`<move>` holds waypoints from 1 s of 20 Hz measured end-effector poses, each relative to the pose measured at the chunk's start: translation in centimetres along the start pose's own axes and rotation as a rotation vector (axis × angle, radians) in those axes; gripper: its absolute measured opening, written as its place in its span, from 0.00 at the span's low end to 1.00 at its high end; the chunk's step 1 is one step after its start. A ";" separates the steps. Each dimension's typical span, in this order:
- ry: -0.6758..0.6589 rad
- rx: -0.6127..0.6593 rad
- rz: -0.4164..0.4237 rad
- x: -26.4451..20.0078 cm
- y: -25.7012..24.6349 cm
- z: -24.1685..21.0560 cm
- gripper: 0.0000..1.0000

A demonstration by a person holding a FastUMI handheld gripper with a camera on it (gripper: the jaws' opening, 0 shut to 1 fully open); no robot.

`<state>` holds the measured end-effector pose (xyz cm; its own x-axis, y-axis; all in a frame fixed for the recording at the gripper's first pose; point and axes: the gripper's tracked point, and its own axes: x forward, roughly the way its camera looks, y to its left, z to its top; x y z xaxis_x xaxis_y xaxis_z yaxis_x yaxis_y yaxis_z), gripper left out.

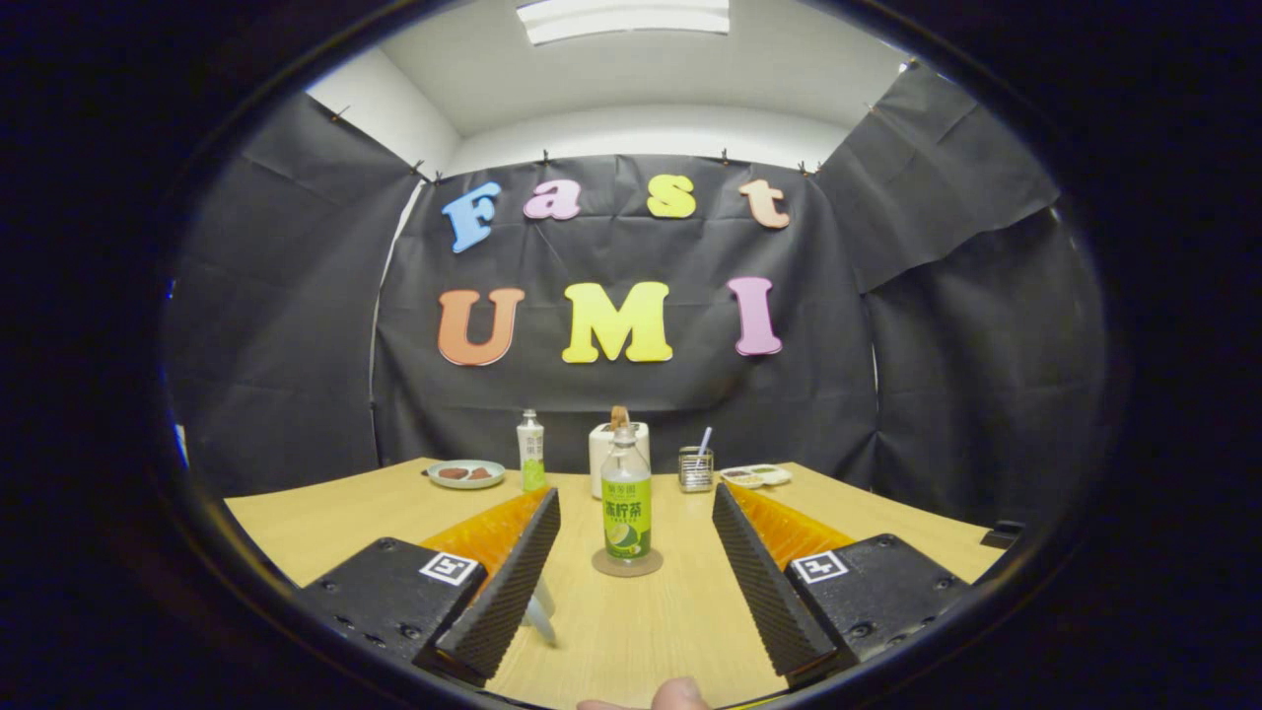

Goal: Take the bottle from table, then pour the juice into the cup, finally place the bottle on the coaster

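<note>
Tongs (636, 557) standing wide apart, holding nothing; bottle (626, 498) sitting upright on coaster (627, 564) ahead; looking light, slick, top-heavy; gripping mid-label seems best.

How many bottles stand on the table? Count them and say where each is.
2. One bottle stands on the coaster just ahead of the open gripper; a second bottle stands farther back, beside the plate. Others may be hidden.
</note>
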<state>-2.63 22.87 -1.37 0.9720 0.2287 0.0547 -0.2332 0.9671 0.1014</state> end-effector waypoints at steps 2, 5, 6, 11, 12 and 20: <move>-0.005 -0.011 0.010 0.0 0.4 0.1 1.00; -0.021 -0.015 0.021 -0.1 0.9 0.4 1.00; -0.020 -0.018 0.020 -0.1 0.9 0.3 1.00; -0.017 -0.029 0.026 0.1 1.5 0.3 1.00; -0.017 -0.034 0.025 0.2 1.6 0.2 1.00; -0.016 -0.038 0.029 0.3 2.1 0.2 1.00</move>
<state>-2.85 24.89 -0.93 0.9641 0.2552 0.0727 -0.2598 0.9637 0.0622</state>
